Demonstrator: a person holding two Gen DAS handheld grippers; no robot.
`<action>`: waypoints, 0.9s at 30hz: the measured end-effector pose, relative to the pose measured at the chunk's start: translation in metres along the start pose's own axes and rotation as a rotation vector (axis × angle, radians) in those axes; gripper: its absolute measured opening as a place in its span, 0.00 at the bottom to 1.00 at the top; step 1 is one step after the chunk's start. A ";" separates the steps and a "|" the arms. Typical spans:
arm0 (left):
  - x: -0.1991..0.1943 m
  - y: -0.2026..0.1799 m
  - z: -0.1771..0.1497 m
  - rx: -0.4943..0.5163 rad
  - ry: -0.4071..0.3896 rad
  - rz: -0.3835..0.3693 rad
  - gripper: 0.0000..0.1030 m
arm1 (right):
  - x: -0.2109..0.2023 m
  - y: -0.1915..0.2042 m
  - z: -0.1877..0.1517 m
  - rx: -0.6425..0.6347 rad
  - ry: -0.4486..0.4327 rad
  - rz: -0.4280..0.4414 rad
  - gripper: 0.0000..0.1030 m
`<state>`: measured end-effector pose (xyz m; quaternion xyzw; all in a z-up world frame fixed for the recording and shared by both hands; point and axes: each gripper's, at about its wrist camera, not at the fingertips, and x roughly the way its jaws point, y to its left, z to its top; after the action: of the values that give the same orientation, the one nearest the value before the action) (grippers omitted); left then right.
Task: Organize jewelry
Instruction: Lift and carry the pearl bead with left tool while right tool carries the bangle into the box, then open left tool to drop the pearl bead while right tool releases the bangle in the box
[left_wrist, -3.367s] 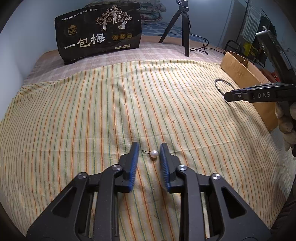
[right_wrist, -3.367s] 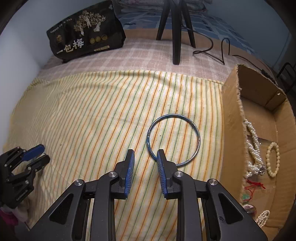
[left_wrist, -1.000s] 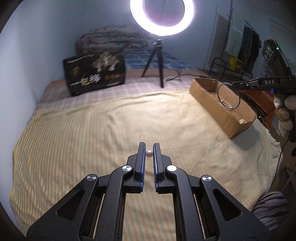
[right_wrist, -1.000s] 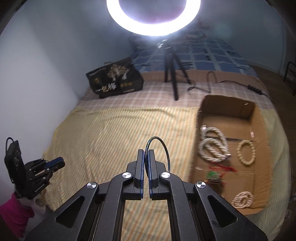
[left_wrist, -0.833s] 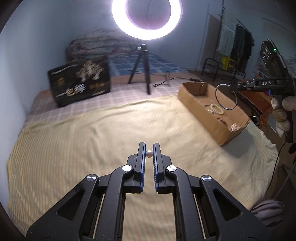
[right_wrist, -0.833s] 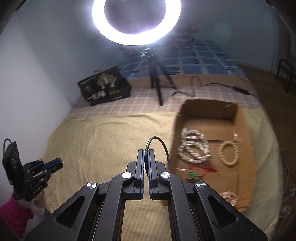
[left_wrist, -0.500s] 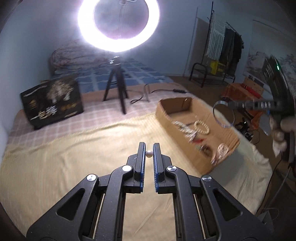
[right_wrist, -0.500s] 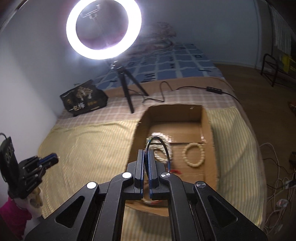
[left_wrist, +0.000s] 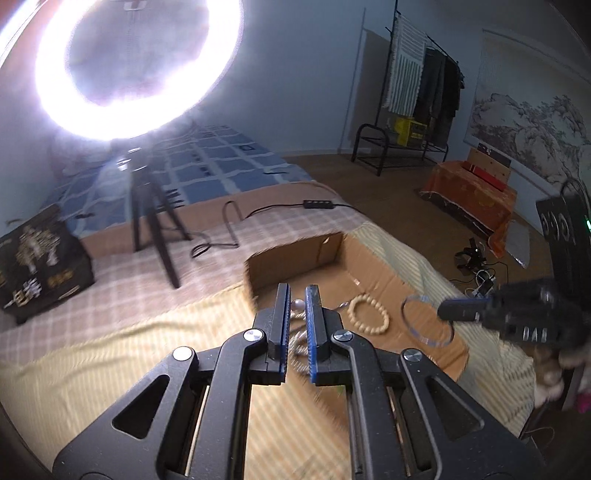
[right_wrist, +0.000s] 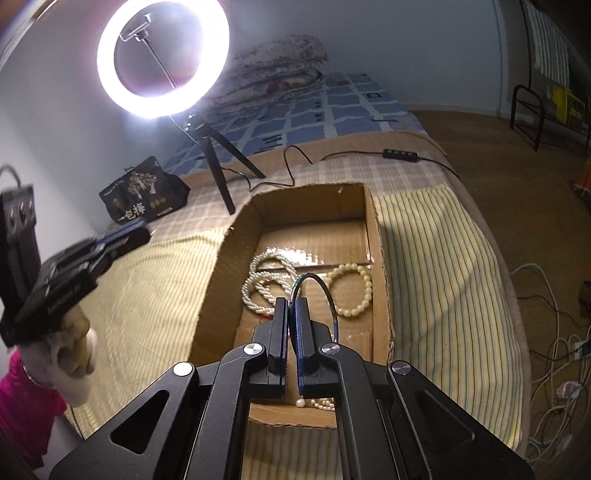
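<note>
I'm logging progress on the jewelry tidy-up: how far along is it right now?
Done: pearl strands and a bead bracelet already lie in the cardboard box. In hand: the left claw grips a pearl earring, the right claw a thin bangle, both over the box. Left: releasing both pieces inside. No other loose jewelry shows on the striped cloth.

Matt corrugated cardboard box (right_wrist: 218, 273), glossy pearl strands (right_wrist: 266, 280), woven striped cloth (right_wrist: 443, 266).

A lit ring light (right_wrist: 162, 55) on a tripod (right_wrist: 221, 162) stands beside a black bag (right_wrist: 142, 192).
</note>
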<state>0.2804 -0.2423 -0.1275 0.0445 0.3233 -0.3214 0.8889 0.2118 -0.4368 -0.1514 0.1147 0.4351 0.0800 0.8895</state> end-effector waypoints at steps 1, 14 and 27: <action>0.007 -0.005 0.004 0.005 0.003 -0.001 0.05 | 0.001 -0.002 -0.001 0.002 0.001 0.001 0.02; 0.078 -0.029 0.019 -0.028 0.105 0.007 0.06 | 0.013 -0.012 -0.007 0.009 0.020 0.023 0.02; 0.087 -0.028 0.020 -0.081 0.130 0.027 0.06 | 0.018 -0.003 -0.018 -0.018 0.046 0.024 0.02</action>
<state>0.3256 -0.3170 -0.1609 0.0336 0.3923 -0.2927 0.8714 0.2089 -0.4326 -0.1763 0.1102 0.4531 0.0973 0.8793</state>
